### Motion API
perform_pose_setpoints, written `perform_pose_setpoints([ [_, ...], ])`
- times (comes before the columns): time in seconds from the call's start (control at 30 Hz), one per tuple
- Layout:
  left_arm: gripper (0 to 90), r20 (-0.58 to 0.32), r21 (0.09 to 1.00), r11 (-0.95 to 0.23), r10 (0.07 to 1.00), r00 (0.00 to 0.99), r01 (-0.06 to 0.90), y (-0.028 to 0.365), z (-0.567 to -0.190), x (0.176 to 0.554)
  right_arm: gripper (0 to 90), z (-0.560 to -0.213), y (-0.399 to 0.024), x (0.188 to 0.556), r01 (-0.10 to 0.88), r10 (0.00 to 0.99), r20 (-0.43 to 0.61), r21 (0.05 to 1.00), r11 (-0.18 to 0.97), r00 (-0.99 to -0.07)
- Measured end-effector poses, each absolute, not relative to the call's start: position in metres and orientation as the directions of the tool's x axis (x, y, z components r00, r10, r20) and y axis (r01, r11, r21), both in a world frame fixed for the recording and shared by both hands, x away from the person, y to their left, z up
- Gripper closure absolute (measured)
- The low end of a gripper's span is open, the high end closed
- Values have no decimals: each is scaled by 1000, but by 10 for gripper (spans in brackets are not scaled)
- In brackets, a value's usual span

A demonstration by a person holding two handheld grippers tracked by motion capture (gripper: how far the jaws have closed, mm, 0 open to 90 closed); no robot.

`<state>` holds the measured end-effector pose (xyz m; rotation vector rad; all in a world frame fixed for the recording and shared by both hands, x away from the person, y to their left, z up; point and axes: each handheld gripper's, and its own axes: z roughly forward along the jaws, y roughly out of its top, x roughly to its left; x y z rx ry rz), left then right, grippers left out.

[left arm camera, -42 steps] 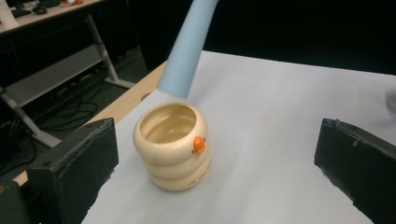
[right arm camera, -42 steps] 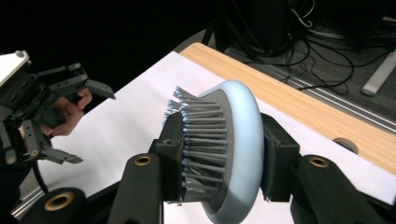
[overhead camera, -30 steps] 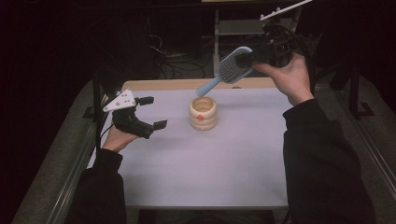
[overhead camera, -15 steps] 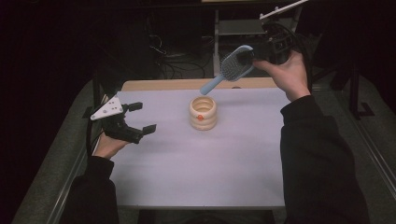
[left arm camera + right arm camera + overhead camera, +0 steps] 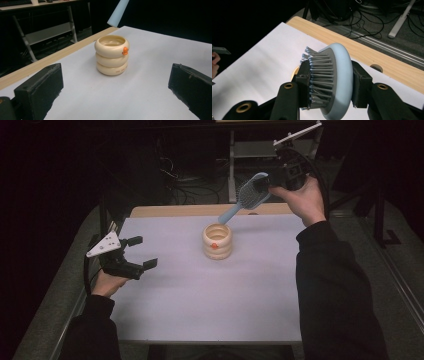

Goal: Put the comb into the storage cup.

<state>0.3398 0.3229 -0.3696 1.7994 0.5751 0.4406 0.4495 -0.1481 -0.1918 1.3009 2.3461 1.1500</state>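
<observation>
A cream ringed cup [image 5: 217,241] [image 5: 112,55] with a small orange mark stands on the white table [image 5: 210,305]. High above its far side, my right gripper [image 5: 270,182] [image 5: 329,85] is shut on the head of a light blue hairbrush [image 5: 247,197] [image 5: 334,82]. The brush handle slants down toward the cup's mouth, and its tip [image 5: 117,13] hangs just above and behind the rim. My left gripper [image 5: 140,252] [image 5: 115,87] is open near the table's left edge, low over the surface, with the cup ahead of its wide jaws.
A wooden strip [image 5: 200,210] runs along the table's far edge, with a hole [image 5: 377,67] in it. Behind it are dark shelving and cables [image 5: 185,180]. A metal rail [image 5: 400,280] borders the right side.
My left gripper has drawn back toward the table's left edge and sunk lower. The right gripper with the hairbrush has shifted slightly, with the handle still angled at the cup.
</observation>
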Motion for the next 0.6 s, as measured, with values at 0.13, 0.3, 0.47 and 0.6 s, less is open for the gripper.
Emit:
perform_pose_setpoints([
  [0.13, 0, 2, 957, -235, 596, 803, 172, 329, -377, 336, 579, -196, -145, 452, 625, 793, 174, 719, 303, -584],
  [0.3, 0, -6, 955, -233, 606, 795, 184, 335, -384, 332, 579, -201, -138, 455, 630, 795, 162, 708, 319, -585],
  [0.47, 0, -8, 958, -221, 615, 788, 183, 341, -390, 328, 579, -206, -132, 459, 634, 792, 156, 698, 334, -590],
  [0.6, 0, -29, 961, -198, 618, 786, 191, 347, -394, 326, 578, -212, -128, 461, 639, 789, 156, 687, 345, -594],
])
